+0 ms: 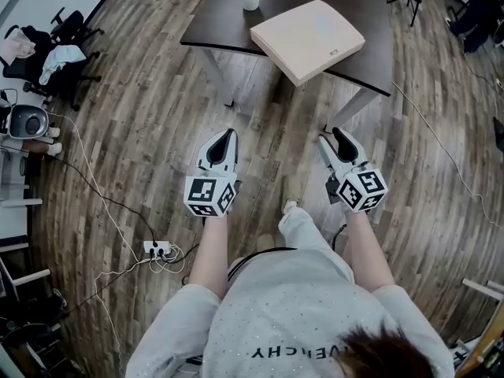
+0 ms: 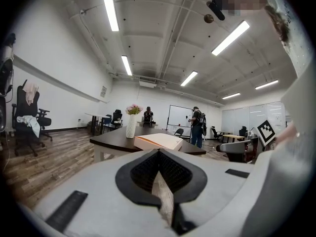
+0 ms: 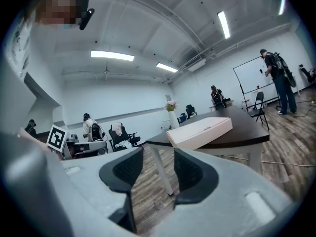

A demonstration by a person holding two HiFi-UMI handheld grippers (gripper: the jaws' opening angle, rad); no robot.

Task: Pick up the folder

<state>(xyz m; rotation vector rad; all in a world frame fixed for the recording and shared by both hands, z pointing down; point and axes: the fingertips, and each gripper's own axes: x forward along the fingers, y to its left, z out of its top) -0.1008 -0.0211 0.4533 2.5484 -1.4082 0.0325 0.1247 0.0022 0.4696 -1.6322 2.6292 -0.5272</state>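
The folder lies flat on a dark table, in front of both pairs of fingers and well apart from them; nothing touches it. One of its corners hangs over the table edge that faces the fingers. Seen from the head view, it lies beyond the tips of the two grippers, closer to the line of the right gripper than to that of the left gripper.

In the left gripper view the folder shows just above the tip of the left gripper. Its fingers meet at the tips and hold nothing; we see only floor in the narrow wedge behind the tips. In the right gripper view the folder shows past the right gripper, over its right-hand finger. These fingers stand apart, and between them there is only floor and a table leg, far away.

We count one folder, one table under it, and two grippers. Beyond the folder, further from the fingers, stands one white vase with flowers. Far behind it we count one whiteboard and two standing persons.
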